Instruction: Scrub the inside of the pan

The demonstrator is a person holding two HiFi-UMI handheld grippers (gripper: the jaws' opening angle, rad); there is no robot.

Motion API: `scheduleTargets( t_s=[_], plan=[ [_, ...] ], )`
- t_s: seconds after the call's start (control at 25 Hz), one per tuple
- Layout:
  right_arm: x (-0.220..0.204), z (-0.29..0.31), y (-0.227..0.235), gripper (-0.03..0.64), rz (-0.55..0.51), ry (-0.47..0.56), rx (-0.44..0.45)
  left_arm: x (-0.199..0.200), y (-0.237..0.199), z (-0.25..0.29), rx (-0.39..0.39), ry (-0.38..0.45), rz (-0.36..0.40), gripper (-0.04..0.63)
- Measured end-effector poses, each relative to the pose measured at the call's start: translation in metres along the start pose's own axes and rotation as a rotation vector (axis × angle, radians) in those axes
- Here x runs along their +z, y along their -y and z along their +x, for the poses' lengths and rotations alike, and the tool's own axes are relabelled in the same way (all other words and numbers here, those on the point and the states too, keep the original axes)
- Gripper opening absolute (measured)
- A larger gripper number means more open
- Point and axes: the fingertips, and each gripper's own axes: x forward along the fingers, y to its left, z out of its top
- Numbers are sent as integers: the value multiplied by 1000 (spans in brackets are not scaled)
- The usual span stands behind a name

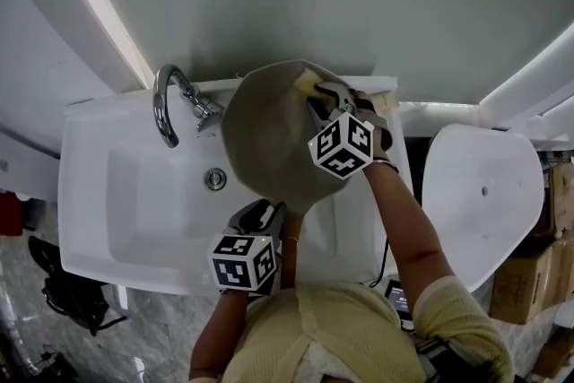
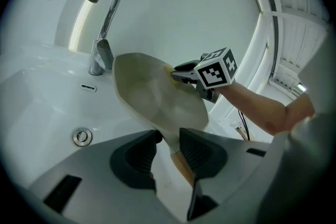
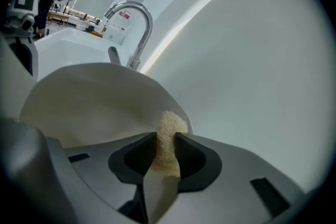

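A beige pan (image 1: 273, 134) is held tilted over the white sink (image 1: 117, 220). My left gripper (image 1: 262, 218) is shut on the pan's handle (image 2: 173, 145) at the near side. My right gripper (image 1: 325, 94) is shut on a yellow sponge (image 1: 307, 82) at the pan's far rim. In the right gripper view the sponge (image 3: 168, 144) sits pinched between the jaws, against the pan's pale inside (image 3: 89, 107). From the left gripper view the pan (image 2: 157, 97) appears with the right gripper (image 2: 181, 72) at its far edge.
A chrome tap (image 1: 170, 99) stands at the sink's back left, close to the pan's left rim. The drain (image 1: 215, 178) lies in the basin beside the pan. A white toilet lid (image 1: 480, 193) is to the right. A grey wall is behind.
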Motion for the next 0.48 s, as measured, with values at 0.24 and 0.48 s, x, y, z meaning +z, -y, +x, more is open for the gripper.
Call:
scheduleTargets(
  t_s=[0.24,0.48],
  plan=[
    [-13,8,7,121,-5,-50,-36,3,-3,0,5,1,-38,187],
    [-21,13,5,121,-21,-88,-34,7,-8,-2,17,14,-81,173]
  ],
)
